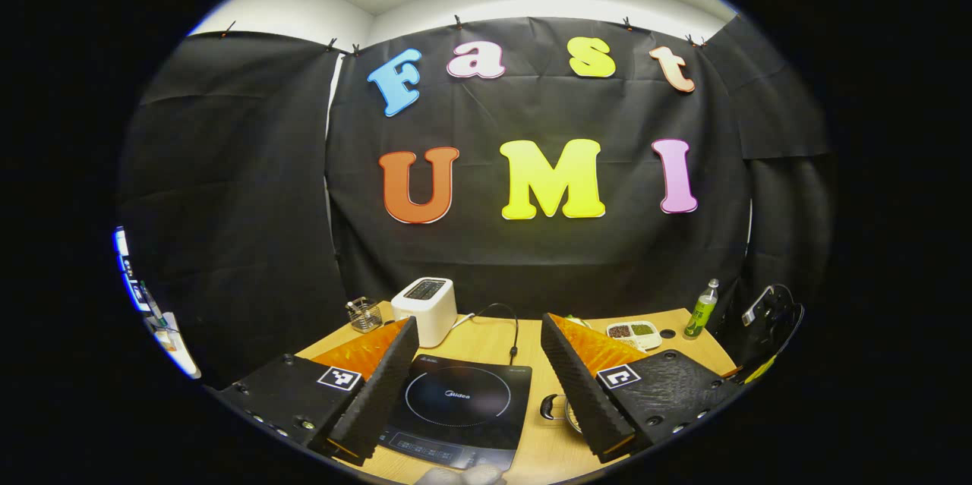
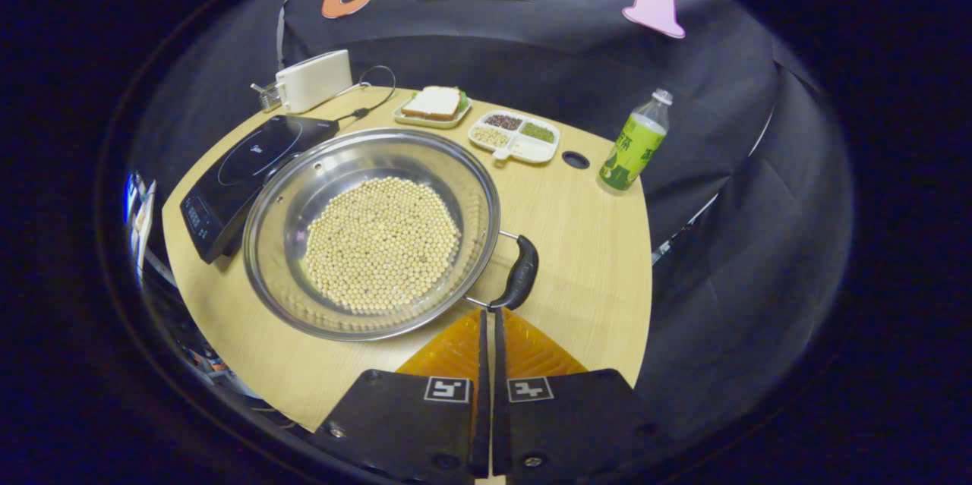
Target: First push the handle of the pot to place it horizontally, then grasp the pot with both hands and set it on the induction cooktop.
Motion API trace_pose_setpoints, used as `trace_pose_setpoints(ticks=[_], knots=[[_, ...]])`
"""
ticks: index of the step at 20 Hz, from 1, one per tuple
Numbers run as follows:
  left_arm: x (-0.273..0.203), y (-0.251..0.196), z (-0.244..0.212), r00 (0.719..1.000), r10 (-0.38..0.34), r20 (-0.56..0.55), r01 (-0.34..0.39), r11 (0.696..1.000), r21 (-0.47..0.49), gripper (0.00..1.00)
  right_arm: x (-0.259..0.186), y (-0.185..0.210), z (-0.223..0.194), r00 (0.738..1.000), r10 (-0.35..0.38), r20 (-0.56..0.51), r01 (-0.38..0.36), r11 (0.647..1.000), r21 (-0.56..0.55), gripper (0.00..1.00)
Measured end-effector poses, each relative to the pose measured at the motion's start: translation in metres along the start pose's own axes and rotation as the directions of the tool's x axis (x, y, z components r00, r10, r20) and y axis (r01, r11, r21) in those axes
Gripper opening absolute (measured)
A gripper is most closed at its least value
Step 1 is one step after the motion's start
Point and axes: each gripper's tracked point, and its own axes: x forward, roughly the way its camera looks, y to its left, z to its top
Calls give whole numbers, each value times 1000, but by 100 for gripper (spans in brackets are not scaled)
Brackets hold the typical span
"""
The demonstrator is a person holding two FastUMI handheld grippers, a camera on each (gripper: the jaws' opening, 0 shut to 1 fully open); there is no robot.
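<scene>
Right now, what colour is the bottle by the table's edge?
The bottle is green with a pale cap, best seen in the right gripper view.

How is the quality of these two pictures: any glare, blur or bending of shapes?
Left gripper view: sharp and evenly lit; the induction cooktop reflects little. Right gripper view: dimmer with a bluish edge; the pot shines on its steel wall; fisheye bends the table edge into a curve.

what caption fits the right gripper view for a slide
Shut claw beside the black side handle of a round steel pot of soybeans.
</scene>
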Motion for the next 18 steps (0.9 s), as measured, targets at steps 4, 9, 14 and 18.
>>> trace_pose_setpoints(ticks=[4,9,14,18], knots=[[11,-19,-20,998,-61,-18,61,998,14,97,-20,-4,5,998,-12,61,13,1000,-13,40],[27,-38,-52,990,-124,-71,127,991,46,97,-32,-12,12,991,-28,130,17,996,91,92],[43,-60,-102,967,-200,-158,207,978,24,97,-25,-18,8,993,-36,113,20,990,143,94],[62,-67,-149,949,-199,-246,210,977,21,97,-11,-12,15,994,-18,104,0,986,165,93]])
